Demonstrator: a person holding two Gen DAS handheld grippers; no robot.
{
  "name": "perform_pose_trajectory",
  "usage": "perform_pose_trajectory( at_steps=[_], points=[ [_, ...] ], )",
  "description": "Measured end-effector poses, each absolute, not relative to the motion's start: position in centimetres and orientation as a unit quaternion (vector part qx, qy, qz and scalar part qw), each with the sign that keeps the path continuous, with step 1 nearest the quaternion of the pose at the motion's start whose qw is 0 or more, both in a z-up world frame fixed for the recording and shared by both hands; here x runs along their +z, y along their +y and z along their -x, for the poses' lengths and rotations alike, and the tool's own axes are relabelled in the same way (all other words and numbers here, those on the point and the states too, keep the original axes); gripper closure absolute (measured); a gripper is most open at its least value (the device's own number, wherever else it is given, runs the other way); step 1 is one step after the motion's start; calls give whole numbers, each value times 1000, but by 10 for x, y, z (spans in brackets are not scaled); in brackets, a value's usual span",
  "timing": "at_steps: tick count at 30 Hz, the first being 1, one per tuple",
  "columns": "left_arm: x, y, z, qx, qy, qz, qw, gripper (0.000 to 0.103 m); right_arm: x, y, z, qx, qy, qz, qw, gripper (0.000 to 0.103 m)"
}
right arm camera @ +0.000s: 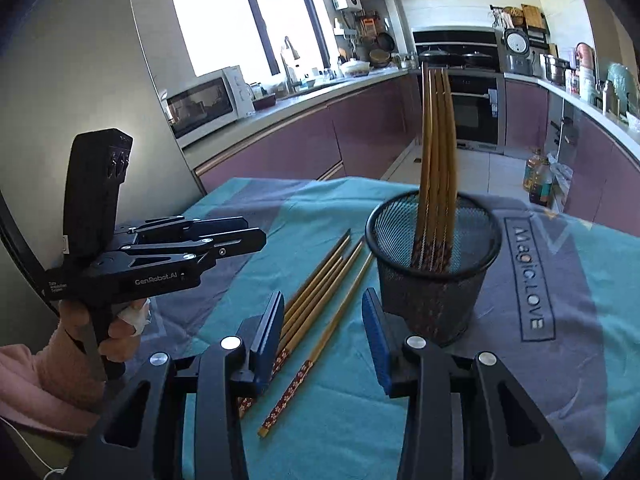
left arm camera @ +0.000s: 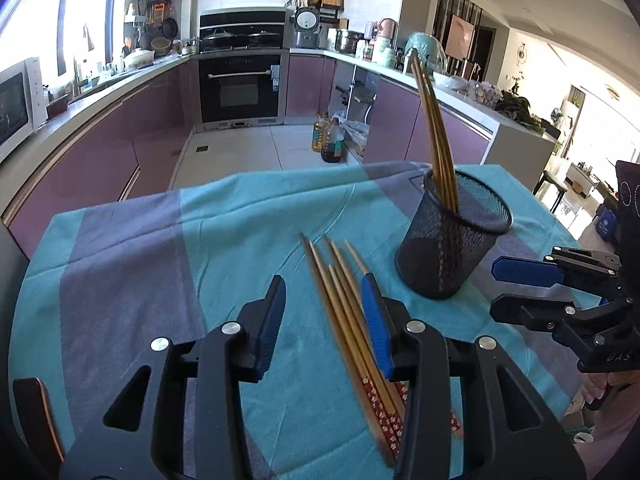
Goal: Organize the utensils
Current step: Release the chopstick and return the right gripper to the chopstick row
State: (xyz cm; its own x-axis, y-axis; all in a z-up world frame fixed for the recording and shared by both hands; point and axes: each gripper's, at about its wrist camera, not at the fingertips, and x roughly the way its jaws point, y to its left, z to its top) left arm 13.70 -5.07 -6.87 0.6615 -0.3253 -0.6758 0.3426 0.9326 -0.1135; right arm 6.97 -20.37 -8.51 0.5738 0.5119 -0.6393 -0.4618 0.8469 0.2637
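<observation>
Hovering parted and empty, both tongs, left (left arm camera: 324, 312) and right (right arm camera: 324, 328), flank loose chopsticks (right arm camera: 320, 300) beside the mesh cup (right arm camera: 434, 264).

Left gripper (left arm camera: 324, 296): jaws parted, nothing pressed between the blue pads, pointing obliquely downward. Right gripper (right arm camera: 326, 312): jaws likewise parted, pads gripping nothing, same downward slant. In the right wrist view, the left hand (right arm camera: 102, 328) is wrapped round its gripper's handle, a pink sleeve (right arm camera: 36, 392) covering the wrist.
</observation>
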Motion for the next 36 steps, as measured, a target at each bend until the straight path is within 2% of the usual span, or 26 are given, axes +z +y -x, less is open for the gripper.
perform_pose_trajectory(
  at_steps=[10, 30, 36],
  points=[
    [-123, -57, -130, -180, 421, -33, 889, 64, -125, -182, -76, 259, 419, -40, 869, 65],
    [-136, -74, -145, -172, 439, -45, 881, 63, -139, -170, -88, 238, 432, -34, 869, 65],
    [-138, -74, -146, -176, 440, -42, 879, 69, -139, -168, -93, 222, 438, -23, 871, 69]
  ],
)
